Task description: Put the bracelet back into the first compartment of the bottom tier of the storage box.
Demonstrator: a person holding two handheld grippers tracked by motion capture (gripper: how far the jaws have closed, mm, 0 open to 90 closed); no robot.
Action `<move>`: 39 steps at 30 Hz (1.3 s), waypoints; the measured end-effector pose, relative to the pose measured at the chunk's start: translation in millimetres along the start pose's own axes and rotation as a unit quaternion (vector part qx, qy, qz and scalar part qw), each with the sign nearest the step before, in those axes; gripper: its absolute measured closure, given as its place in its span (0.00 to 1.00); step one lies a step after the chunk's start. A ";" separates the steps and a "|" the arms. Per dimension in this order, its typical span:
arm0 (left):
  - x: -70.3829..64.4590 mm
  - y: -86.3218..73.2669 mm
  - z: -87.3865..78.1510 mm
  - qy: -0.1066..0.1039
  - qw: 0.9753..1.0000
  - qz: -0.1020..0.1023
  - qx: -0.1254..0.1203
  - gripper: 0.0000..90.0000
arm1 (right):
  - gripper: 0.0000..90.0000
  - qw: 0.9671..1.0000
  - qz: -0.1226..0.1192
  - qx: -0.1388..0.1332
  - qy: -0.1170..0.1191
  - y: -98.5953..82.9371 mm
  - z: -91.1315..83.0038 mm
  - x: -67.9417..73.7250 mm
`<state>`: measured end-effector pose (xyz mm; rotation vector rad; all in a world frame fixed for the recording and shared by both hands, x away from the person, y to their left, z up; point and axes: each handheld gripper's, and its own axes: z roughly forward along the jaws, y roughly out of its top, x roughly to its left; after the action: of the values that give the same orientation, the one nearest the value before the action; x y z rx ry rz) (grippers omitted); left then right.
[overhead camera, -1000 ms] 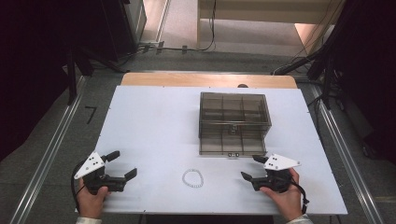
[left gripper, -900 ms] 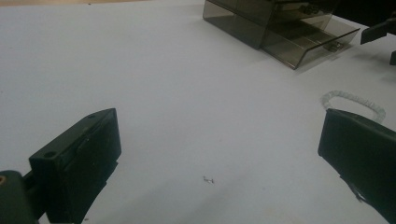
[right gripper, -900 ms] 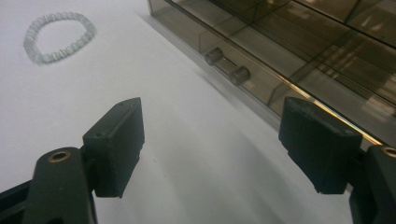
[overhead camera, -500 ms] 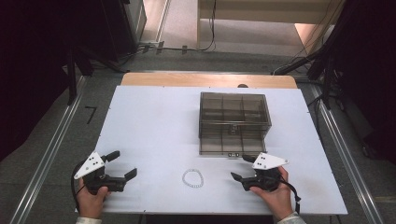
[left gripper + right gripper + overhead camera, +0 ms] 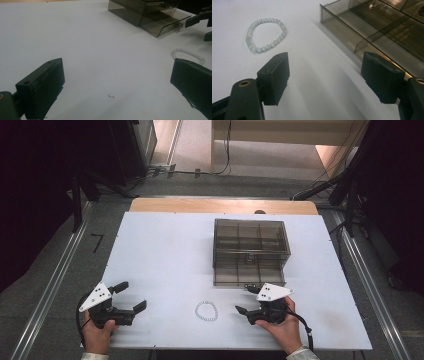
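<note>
A white desk (image 5: 165, 250) carries a smoky transparent box (image 5: 250, 251) with divided compartments, standing toward the far right of its middle, with a drawer (image 5: 248, 276) pulled out toward the person's side. A small bracelet of pale beads (image 5: 206, 311) lies flat on the desk near the front edge, between the two hands and in front of the box. The left gripper (image 5: 131, 296) is held low at the front left corner of the desk, its jaws spread wide with nothing between them; in the left gripper view the bare desk lies between the jaws and the bracelet (image 5: 188, 55) peeks just past the right-hand jaw. The right gripper (image 5: 246, 300) sits just in front of the open drawer and to the right of the bracelet, well apart from it, jaws likewise wide and empty. In the right gripper view the bracelet (image 5: 265, 34) lies beyond the left-hand jaw, and the drawer's front wall (image 5: 342, 32) runs close by the right-hand jaw.
</note>
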<state>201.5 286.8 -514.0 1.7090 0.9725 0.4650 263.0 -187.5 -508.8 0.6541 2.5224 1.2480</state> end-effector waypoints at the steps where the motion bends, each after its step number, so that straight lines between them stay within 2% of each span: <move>1: 0.0 0.0 0.0 0.000 1.000 0.000 0.000 0.00 | 0.24 1.000 -0.003 0.001 0.001 1.0 1.5 0.7; 29: 0.0 0.0 0.0 0.000 1.000 -0.001 0.000 0.00 | 0.25 0.999 -0.018 0.015 0.023 22.3 30.8 15.0; 39: 0.0 0.0 -0.1 0.000 1.000 0.000 0.000 0.00 | 0.28 0.999 -0.025 0.021 0.030 28.7 39.9 22.1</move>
<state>201.5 286.8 -514.0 1.7096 0.9722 0.4644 268.3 -133.8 -510.4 0.5664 2.6033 1.2170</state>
